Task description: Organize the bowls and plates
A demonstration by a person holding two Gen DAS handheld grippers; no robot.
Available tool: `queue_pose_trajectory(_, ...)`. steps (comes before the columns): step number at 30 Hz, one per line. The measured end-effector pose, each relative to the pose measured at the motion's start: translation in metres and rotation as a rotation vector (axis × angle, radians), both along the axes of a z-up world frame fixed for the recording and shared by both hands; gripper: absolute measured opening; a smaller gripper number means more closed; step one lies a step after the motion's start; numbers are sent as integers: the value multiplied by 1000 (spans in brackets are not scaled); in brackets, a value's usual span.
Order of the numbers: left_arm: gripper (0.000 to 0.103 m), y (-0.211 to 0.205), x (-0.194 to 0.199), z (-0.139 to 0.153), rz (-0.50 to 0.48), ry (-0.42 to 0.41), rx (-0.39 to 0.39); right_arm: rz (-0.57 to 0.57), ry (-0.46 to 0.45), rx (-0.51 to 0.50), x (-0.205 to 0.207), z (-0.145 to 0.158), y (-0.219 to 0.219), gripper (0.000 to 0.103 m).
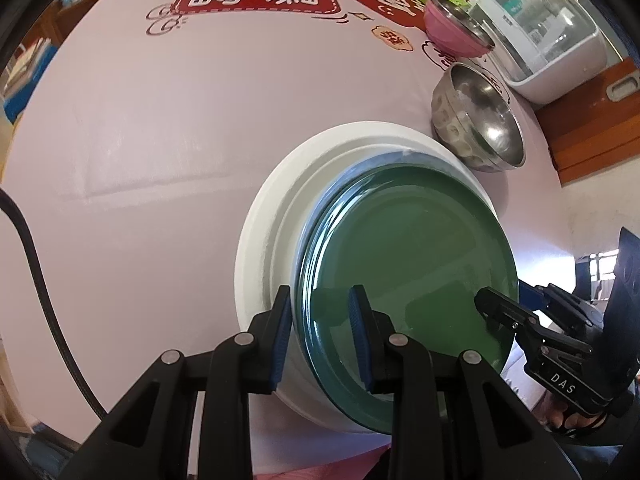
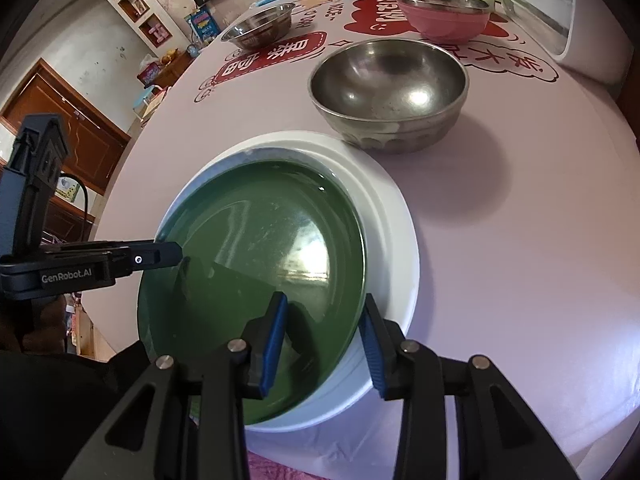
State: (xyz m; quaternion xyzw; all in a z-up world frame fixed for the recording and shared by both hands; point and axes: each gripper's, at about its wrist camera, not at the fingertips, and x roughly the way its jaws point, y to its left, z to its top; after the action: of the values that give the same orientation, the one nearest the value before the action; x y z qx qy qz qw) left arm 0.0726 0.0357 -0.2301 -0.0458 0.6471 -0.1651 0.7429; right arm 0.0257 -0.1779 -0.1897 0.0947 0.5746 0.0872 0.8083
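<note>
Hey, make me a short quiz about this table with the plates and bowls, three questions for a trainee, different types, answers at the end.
1. True or false: the round green glass plate lies on top of the larger white ceramic plate.
2. Short answer: which bowl stands nearest the white ceramic plate?
3. Multiple choice: what sits between the fingers of both the left hand-held gripper and the right hand-held gripper?
A. the green plate's rim
B. a spoon handle
C. a folded cloth

Key: 1 true; 2 the dimpled steel bowl; 3 A.
</note>
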Motion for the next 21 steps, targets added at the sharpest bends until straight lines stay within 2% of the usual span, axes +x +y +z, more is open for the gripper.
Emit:
queue_pose_trajectory(9,30,2,-3,16,-52,-56,9,-34,-33,-50,-3,8,4,38)
queue_pose_trajectory(11,32,3,-4,23,-65,-73,-10,-46,-53,-61,-4,14,6,46)
queue_pose_trajectory(14,33,2,-5,34,-94,-103,-23,-66,-86,-71,-5,24,9,52)
queue_pose_trajectory(19,45,0,-7,50,-141,-152,-25,-84,-116,-89,-2,33,23,53)
queue_pose_trajectory(21,46,3,-8,55,-154,-169,-25,-92,-127,-89,-2,35,31,53)
